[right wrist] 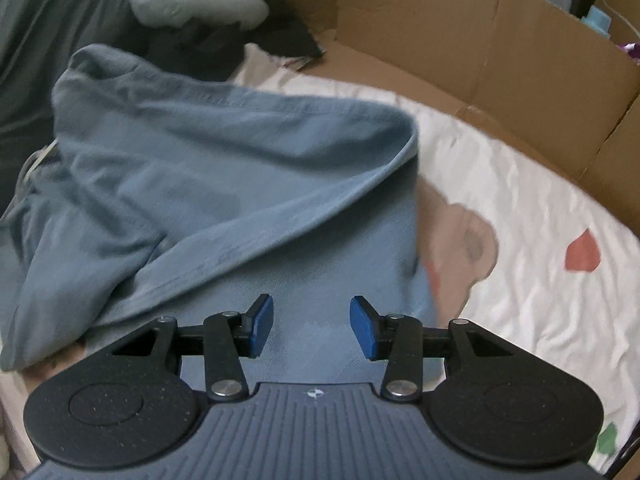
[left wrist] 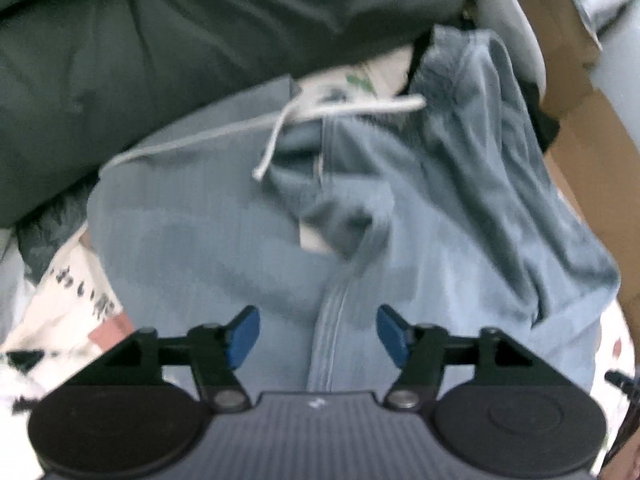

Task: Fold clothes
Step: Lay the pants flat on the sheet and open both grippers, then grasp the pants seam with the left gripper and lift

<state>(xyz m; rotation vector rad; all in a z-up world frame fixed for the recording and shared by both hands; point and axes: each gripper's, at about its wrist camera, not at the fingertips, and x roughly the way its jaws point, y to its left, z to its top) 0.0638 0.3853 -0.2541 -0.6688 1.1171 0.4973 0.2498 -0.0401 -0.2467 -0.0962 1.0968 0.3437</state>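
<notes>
On a white printed sheet (right wrist: pixel 520 208) lies a blue-grey garment (left wrist: pixel 224 240), rumpled into soft folds, with a white drawstring (left wrist: pixel 340 110) at its far end and a stitched seam running toward the left gripper (left wrist: pixel 318 336). That gripper's jaws stand wide apart over the fabric, gripping nothing. The right gripper (right wrist: pixel 311 328) hovers half open above the same cloth, empty too. Dark green clothing (left wrist: pixel 160 40) crowds the far side; cardboard walls (right wrist: pixel 480 40) hem in the sheet's edge.
</notes>
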